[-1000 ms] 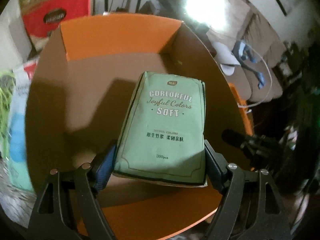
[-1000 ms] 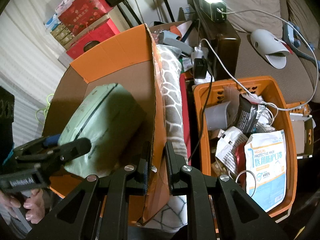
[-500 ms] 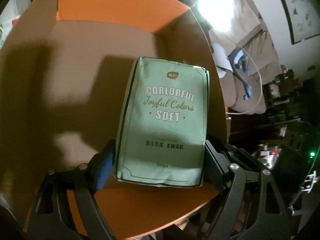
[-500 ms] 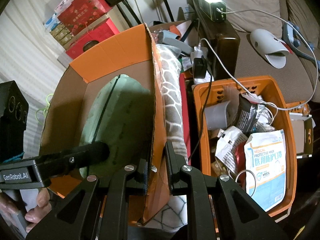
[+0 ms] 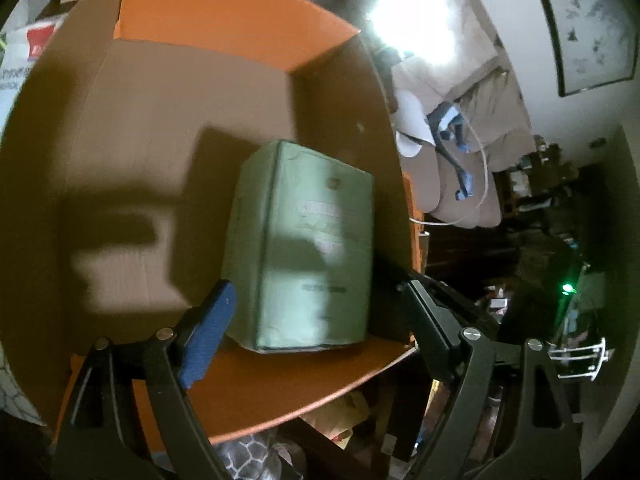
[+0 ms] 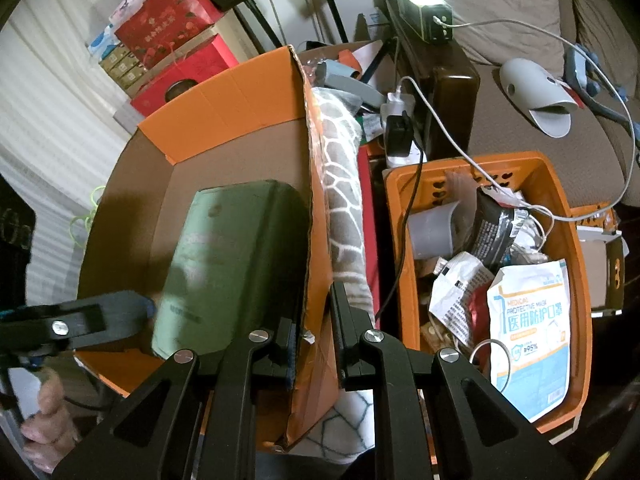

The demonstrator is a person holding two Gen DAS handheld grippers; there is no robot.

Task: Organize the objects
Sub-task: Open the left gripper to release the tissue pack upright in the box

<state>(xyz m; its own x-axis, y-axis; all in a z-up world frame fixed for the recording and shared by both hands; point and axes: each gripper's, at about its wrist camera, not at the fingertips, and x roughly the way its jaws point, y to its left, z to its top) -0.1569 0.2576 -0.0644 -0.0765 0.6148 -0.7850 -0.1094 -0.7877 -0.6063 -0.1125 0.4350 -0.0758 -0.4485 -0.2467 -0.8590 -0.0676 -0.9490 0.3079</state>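
Am seeing soft green tissue pack (image 5: 304,248) sitting inside orange cardboard box (image 5: 224,24); left gripper (image 5: 316,312) standing wide, clear; right gripper (image 6: 316,340) pinching box wall; orange plastic basket (image 6: 576,280) clutter waiting.

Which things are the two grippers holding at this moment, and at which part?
The right gripper pinches the side wall of the cardboard box. The left gripper holds nothing; its pads stand clear of the green pack.

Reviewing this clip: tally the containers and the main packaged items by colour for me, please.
Orange: 2 (cardboard box, plastic basket)
Green: 1 (tissue pack, inside the cardboard box)
White and blue: 1 (mask pack, in the plastic basket)
Black: 1 (pouch, in the plastic basket)
Total: 5
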